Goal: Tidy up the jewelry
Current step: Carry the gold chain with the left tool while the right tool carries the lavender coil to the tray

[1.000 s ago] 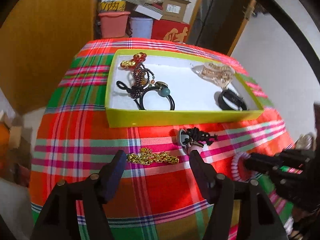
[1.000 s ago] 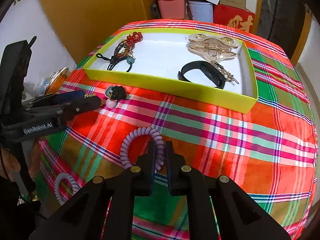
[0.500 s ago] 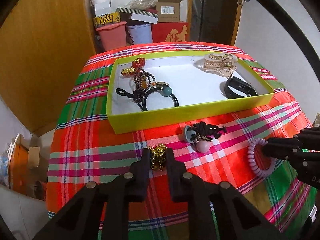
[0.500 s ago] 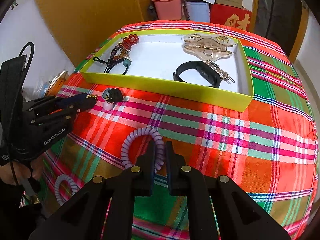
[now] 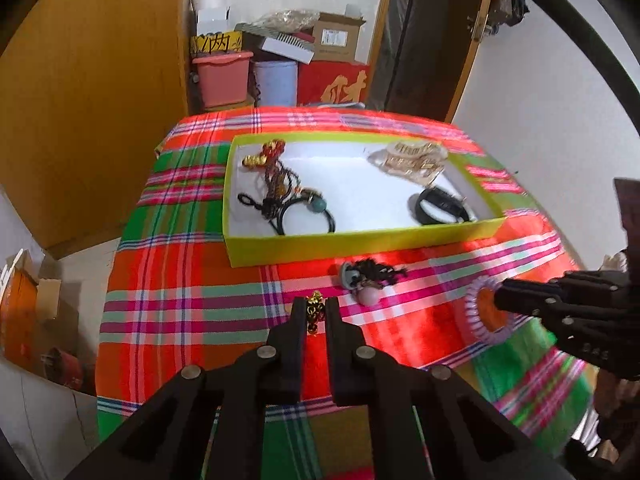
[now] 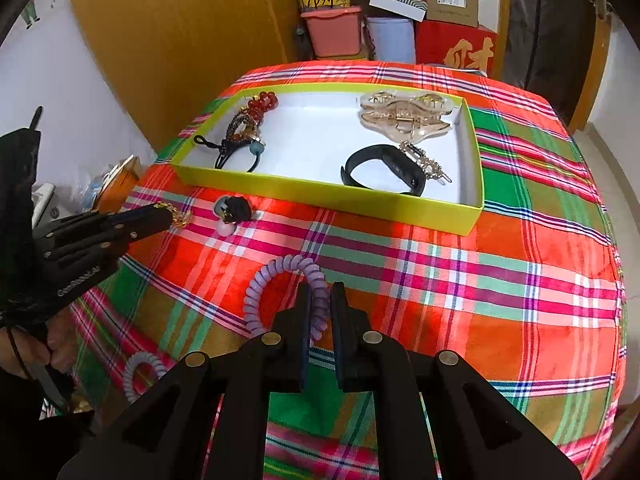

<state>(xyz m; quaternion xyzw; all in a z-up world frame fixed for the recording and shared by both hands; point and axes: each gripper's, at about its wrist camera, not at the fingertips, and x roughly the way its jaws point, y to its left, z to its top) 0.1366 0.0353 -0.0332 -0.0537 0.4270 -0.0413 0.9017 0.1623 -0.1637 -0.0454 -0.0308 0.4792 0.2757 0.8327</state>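
My left gripper [image 5: 314, 305] is shut on a gold chain [image 5: 313, 313] and holds it above the plaid cloth; it shows in the right wrist view [image 6: 166, 216] with the chain [image 6: 178, 215] hanging from its tip. My right gripper [image 6: 320, 290] is shut on a lilac spiral hair tie [image 6: 276, 280], also in the left wrist view [image 5: 486, 312]. The yellow-green tray [image 5: 360, 240] [image 6: 328, 194] holds beaded bracelets [image 6: 248, 124], a black band [image 6: 384, 170], a hair claw [image 6: 404, 116] and a clip [image 6: 426, 164].
A black hair tie with a pink bead [image 5: 370, 276] [image 6: 232, 212] lies on the cloth before the tray. A white spiral tie [image 6: 142, 372] lies near the table's left edge. Boxes and bins [image 6: 360, 20] stand behind the table beside a wooden door [image 6: 180, 32].
My left gripper closed on the gold chain and lifted it off the cloth, rising and pulling back. My right gripper stayed shut on the lilac tie, lifting slightly.
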